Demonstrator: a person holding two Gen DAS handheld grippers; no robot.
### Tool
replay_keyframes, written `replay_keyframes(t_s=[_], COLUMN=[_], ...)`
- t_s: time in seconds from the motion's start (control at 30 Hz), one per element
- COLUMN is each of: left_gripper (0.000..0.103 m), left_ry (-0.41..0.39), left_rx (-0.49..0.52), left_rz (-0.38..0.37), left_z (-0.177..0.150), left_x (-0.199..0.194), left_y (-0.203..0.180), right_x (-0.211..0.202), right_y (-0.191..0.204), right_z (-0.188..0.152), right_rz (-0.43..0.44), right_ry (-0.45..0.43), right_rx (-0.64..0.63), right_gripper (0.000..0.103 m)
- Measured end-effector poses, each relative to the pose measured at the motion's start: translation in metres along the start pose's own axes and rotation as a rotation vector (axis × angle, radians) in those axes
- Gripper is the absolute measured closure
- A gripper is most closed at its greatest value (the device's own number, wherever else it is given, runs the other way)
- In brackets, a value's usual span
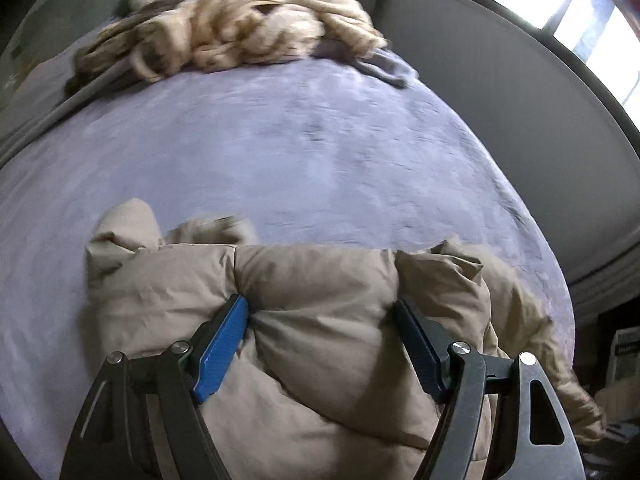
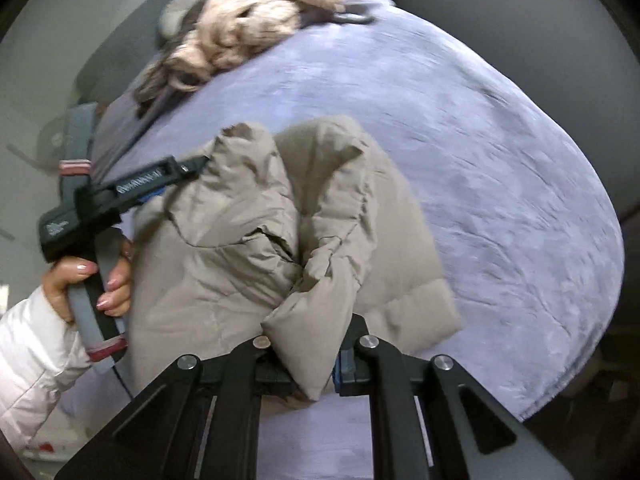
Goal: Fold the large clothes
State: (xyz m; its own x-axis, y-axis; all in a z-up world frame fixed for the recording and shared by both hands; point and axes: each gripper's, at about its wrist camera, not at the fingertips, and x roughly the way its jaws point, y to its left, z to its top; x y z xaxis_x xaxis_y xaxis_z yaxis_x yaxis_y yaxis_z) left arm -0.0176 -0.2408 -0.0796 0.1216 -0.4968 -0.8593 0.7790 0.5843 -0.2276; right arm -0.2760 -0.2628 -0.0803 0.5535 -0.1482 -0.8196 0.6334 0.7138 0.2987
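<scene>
The puffy beige quilted down jacket is bunching between the left gripper's wide-spread fingers and being pinched by the right gripper's nearly closed fingers, for folding over the lavender bed.

I see the jacket bunched on the near part of the bed. My right gripper has a fold of the jacket's near edge pinched between its fingers. My left gripper sits at the jacket's left side, a thick roll of the padding between its spread fingers. At the far end of the bed lies a pile of clothes, well apart from the jacket.
</scene>
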Motion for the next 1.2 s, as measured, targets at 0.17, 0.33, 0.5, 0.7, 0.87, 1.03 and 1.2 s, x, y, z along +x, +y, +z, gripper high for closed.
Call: replay_keyframes(t_s=[0.17, 0.33, 0.5, 0.7, 0.87, 1.03, 1.2], left_gripper=[0.028, 0.027, 0.027, 0.025, 0.025, 0.025, 0.025], left_ry=[0.017, 0.04, 0.051, 0.051, 0.06, 0.034, 0.074], left_rx=[0.03, 0.054, 0.035, 0.041, 0.039, -0.031, -0.099], left_rz=[-0.037, -0.011, -0.003, 0.022, 0.083, 0.075, 0.106], left_z=[0.006, 0.003, 0.002, 0.001, 0.002, -0.015, -0.064], left_x=[0.018, 0.029, 0.031, 0.032, 0.022, -0.033, -0.075], left_y=[-0.038, -0.049, -0.041, -0.043, -0.045, -0.021, 0.005], right_x=[0.03, 0.061, 0.032, -0.022, 0.042, 0.063, 0.073], right_y=[-0.05, -0.081, -0.099, -0.087, -0.063, -0.069, -0.073], right_z=[0.005, -0.002, 0.001, 0.028, 0.03, 0.01, 0.002], right_rz=[-0.003, 0.039, 0.096, 0.112, 0.07, 0.09, 0.097], right_ry=[0.045, 0.115, 0.11, -0.046, 0.165, 0.241, 0.273], right_rx=[0.125, 0.2, 0.254, 0.118, 0.004, 0.012, -0.011], right_gripper=[0.09, 0.086, 0.077, 0.077, 0.077, 0.078, 0.08])
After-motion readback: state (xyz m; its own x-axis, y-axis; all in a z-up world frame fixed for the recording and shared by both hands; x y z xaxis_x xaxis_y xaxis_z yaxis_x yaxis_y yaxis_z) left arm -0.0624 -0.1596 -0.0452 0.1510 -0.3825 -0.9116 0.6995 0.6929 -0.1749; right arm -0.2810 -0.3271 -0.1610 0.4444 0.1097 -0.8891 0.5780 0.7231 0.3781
